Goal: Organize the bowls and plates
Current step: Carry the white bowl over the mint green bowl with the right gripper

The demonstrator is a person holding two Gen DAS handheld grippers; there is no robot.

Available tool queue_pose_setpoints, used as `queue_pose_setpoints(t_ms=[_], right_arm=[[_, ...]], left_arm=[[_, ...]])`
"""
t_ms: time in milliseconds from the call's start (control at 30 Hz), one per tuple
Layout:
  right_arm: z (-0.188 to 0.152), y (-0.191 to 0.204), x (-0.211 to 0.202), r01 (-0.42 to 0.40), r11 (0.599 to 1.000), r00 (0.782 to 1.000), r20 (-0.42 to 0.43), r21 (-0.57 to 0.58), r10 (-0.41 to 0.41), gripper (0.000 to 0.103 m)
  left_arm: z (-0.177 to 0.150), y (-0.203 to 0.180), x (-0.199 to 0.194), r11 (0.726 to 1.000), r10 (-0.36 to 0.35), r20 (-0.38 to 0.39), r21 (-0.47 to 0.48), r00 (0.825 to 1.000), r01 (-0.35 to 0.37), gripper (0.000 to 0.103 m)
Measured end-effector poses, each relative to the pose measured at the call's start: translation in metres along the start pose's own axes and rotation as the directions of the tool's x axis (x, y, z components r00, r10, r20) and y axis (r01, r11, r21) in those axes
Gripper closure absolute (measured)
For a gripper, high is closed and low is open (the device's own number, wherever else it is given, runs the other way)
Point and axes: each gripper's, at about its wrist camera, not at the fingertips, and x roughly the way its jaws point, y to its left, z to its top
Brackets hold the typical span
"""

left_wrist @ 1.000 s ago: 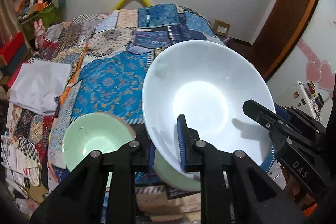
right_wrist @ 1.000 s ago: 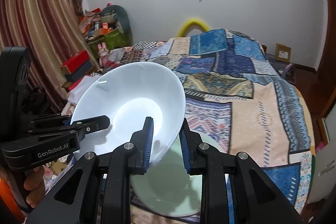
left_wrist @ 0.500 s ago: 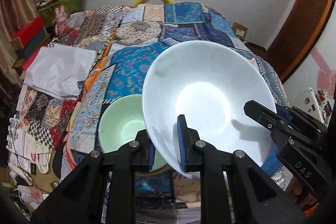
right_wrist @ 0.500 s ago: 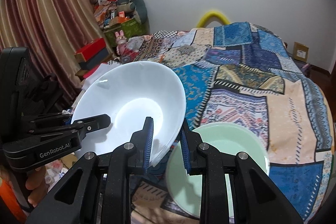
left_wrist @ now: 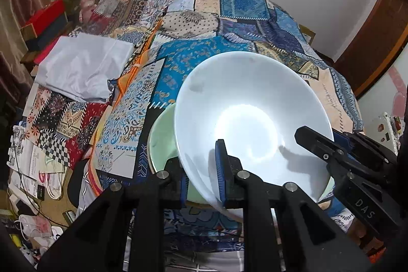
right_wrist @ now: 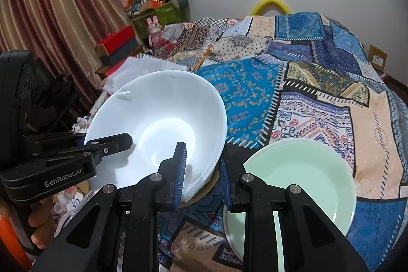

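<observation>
You hold the white bowl [left_wrist: 250, 119] between both grippers, tilted, above the near edge of the quilt [left_wrist: 204, 24]. Your left gripper [left_wrist: 201, 180] is clamped tight on the bowl's near rim, one pad inside, one outside. Your right gripper [right_wrist: 202, 175] pinches the opposite rim the same way, closed hard on the wall. In the right view the green bowl [right_wrist: 301, 185] sits on the quilt, just right of the white bowl and partly under it. A white cloth [left_wrist: 84, 65] lies far left on the quilt.
</observation>
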Motion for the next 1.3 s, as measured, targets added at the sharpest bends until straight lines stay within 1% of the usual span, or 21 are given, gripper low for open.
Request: queue_pose_setpoints(t_ms=[400,667,900,1167,1300], right_arm=[[-0.006,0.006,0.034,-0.015,1.000,0.997,-0.081,-0.003,0.014,0.081],[-0.008,0.006,0.047,-0.021,1.000,0.993,-0.113,-0.005,0.020,0.081],[-0.011,0.003,0.055,-0.026,1.000,0.990,-0.136,0.011,0.027,0.081],[-0.015,0.000,0.058,-0.033,0.999,0.987,-0.159,0.024,0.036,0.079],[-0.015,-0.001,0.055,-0.041,0.999,0.987,-0.155,0.021,0.043,0.078]], left_arm=[[-0.006,0.023,0.029,1.000,0.013,-0.066,-0.022,0.998,-0.015,0.085],[-0.010,0.031,0.046,0.999,0.011,-0.111,-0.042,0.994,-0.016,0.085],[-0.011,0.033,0.057,0.999,0.012,-0.131,-0.050,0.991,-0.018,0.085],[-0.009,0.034,0.061,0.999,0.022,-0.129,-0.046,0.991,-0.028,0.085],[-0.011,0.036,0.061,0.998,0.025,-0.125,-0.048,0.992,-0.031,0.085]])
